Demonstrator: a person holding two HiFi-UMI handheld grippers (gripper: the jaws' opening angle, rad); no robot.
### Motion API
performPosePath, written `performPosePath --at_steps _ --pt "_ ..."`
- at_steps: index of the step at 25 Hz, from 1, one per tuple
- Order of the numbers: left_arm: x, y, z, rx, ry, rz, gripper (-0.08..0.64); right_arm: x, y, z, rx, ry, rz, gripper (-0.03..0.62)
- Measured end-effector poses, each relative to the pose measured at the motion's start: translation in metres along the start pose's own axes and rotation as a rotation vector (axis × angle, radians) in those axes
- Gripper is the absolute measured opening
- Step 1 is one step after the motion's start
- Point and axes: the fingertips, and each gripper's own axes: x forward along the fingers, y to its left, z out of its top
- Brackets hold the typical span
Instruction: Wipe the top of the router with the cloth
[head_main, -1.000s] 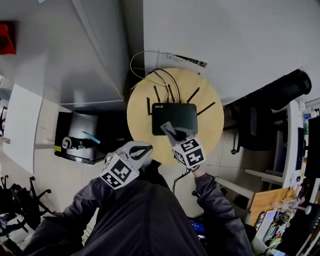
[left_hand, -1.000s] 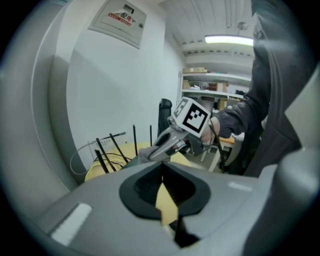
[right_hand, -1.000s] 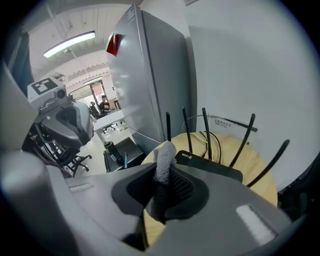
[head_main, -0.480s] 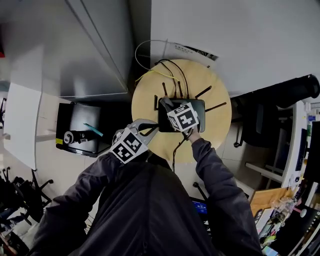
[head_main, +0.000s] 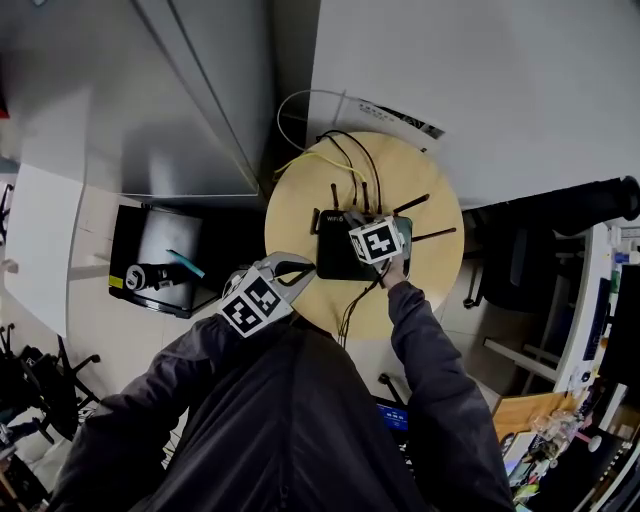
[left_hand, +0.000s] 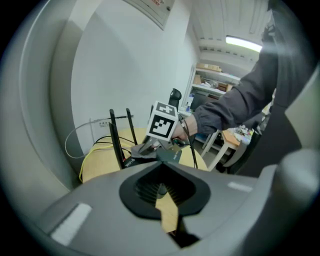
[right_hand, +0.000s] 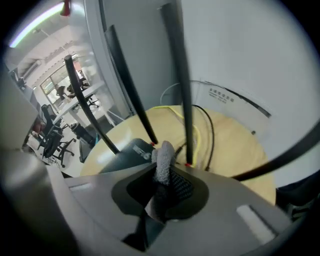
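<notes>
Two grippers are on my screens, and only one is doing anything. The right gripper (head_main: 354, 218) is clenched on the grey cloth (right_hand: 162, 165). Its own view shows the fabric bunched up between the jaws and poking out past their tips. Just beyond the cloth in that view stand the bases of the router's antennas (right_hand: 179, 75), and a corner of the dark router (head_main: 338, 262) lies to the lower left.

The head view cannot show me the cloth at all, because the marker cube and the hand cover it. It does place the router near the middle of the round wooden table (head_main: 295, 205), with the right gripper over its top towards the antenna side.

The left gripper view adds the side angle the other two lack. There the cloth is a dark wad under the right gripper's tips, and it appears to rest on the router's top.

The left gripper (left_hand: 165, 192) has its jaws drawn together with nothing in them. Only a thin sliver of tan tabletop shows through the slit. In the head view it sits at the table's near-left edge, apart from the router.

A yellow cable (head_main: 300, 162) and black leads run from the router's back towards the wall.
</notes>
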Motion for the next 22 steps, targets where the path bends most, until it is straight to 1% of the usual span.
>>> performPosePath --at_steps 4,7,9,11,13,15,17,20,22 --pt "0.002 -0.002 -0.002 0.002 -0.003 -0.02 0.0 -0.02 -0.059 -0.042 0.111 0.019 -0.138 0.037" --pt "0.004 -0.003 -0.004 0.006 -0.001 -0.031 0.0 -0.033 -0.088 -0.067 0.194 0.028 -0.24 0.037" --pt "0.004 -0.003 -0.003 0.009 -0.003 -0.031 0.0 -0.037 -0.095 -0.075 0.233 0.025 -0.271 0.037" --pt "0.005 -0.003 -0.001 0.012 -0.005 -0.032 0.0 -0.04 -0.095 -0.073 0.244 0.005 -0.278 0.037" --pt "0.005 -0.003 0.0 0.019 -0.006 -0.035 0.0 -0.041 -0.079 -0.059 0.217 -0.036 -0.249 0.037" --pt "0.003 -0.004 -0.001 0.023 -0.006 -0.036 0.0 -0.037 -0.045 -0.037 0.152 -0.078 -0.174 0.037" --pt "0.002 -0.005 -0.003 0.024 -0.005 -0.034 0.0 -0.029 -0.001 -0.014 0.079 -0.104 -0.087 0.037" --pt "0.0 -0.006 -0.005 0.015 -0.005 -0.035 0.0 -0.014 0.059 0.011 0.022 -0.117 0.021 0.037" --pt "-0.003 -0.006 -0.006 0.002 -0.009 -0.032 0.0 -0.002 0.083 0.016 0.006 -0.101 0.06 0.037"
